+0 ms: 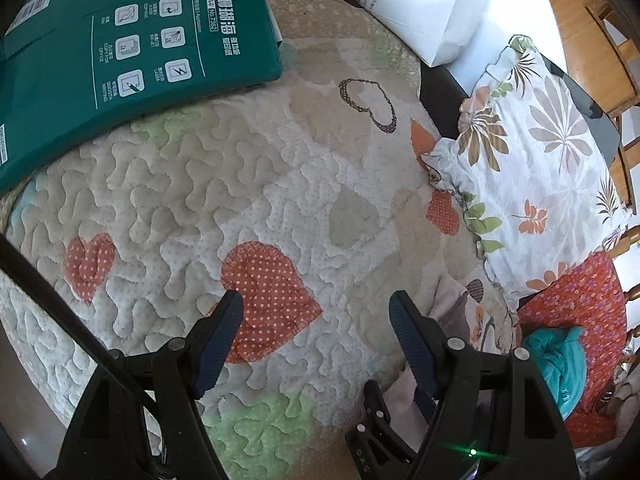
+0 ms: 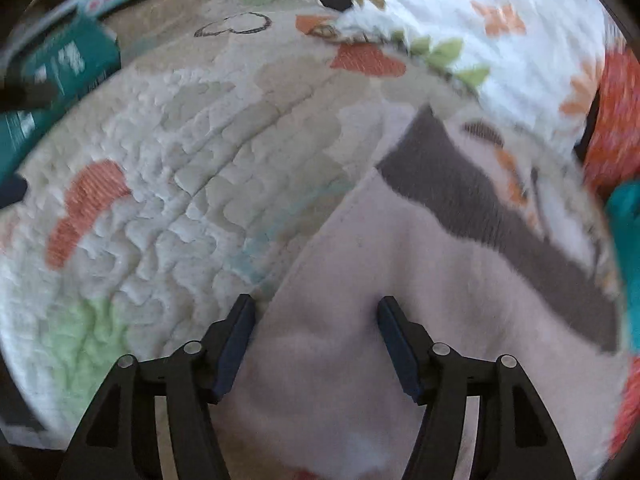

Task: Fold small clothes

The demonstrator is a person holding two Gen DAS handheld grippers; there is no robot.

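Note:
A pale pink small garment (image 2: 360,260) with a dark grey band (image 2: 480,208) lies on the quilted heart-print mat (image 2: 180,160). My right gripper (image 2: 316,301) hangs just over its near part. Its jaws stand open, the pink cloth shows between them, and the pads do not press on it. The right wrist view is blurred. My left gripper (image 1: 316,298) is open over the bare mat (image 1: 240,184) with an orange dotted heart between its fingers and nothing held. The pink garment's edge (image 1: 452,304) shows just right of the left gripper's right finger.
A green paper box (image 1: 120,40) lies on the mat's far left. A floral pillow (image 1: 540,160) sits along the right edge, with a red floral cloth (image 1: 580,300) and a teal cloth (image 1: 560,360) below it. A white paper bag (image 1: 420,12) lies at the far edge, with wooden furniture (image 1: 616,60) beyond it.

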